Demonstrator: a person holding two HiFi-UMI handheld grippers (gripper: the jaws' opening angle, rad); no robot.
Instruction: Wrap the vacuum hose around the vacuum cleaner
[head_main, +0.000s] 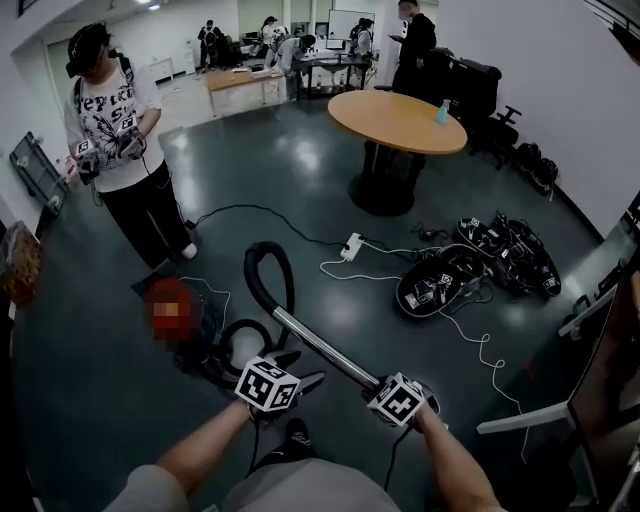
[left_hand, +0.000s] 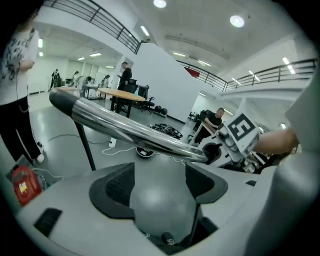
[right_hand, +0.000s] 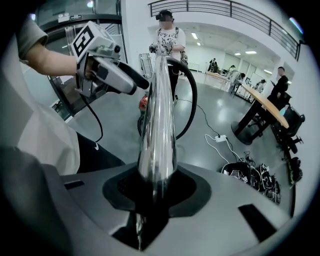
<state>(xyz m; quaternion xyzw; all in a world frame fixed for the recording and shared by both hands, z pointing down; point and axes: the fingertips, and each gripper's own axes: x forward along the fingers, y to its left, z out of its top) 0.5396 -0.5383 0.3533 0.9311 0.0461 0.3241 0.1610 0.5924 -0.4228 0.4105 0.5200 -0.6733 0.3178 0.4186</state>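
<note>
While several people stand among desks at the far end of a large white-walled hall, the near ground is a dark, glossy floor (head_main: 300, 160). It carries a round wooden table (head_main: 395, 120), a white power strip (head_main: 351, 246) with trailing cables, and a cluster of black cases (head_main: 500, 255) to the right. One bystander (head_main: 120, 130) in a printed white shirt stands at the left.

Right hand-held gripper (head_main: 380, 385) (right_hand: 156, 180): jaws partly closed and pinching the metal tube (head_main: 325, 348) at its near end. The tube runs straight out between the pads, pointing away toward the bystander.

Left hand-held gripper (head_main: 300, 368) (left_hand: 159, 182): jaws spread, nothing between the pads. The metal tube crosses just beyond its tips; contact cannot be confirmed.

Vacuum hose (head_main: 262, 275): black, arching over in a tall loop from the far end of the tube, then dropping to the floor. There it lies curled just ahead of the left hand-held gripper.

Vacuum cleaner (left_hand: 22, 182): red body, sitting on the floor beyond and to the left of the left hand-held gripper, beside the curled hose and well apart from the right hand-held gripper.
</note>
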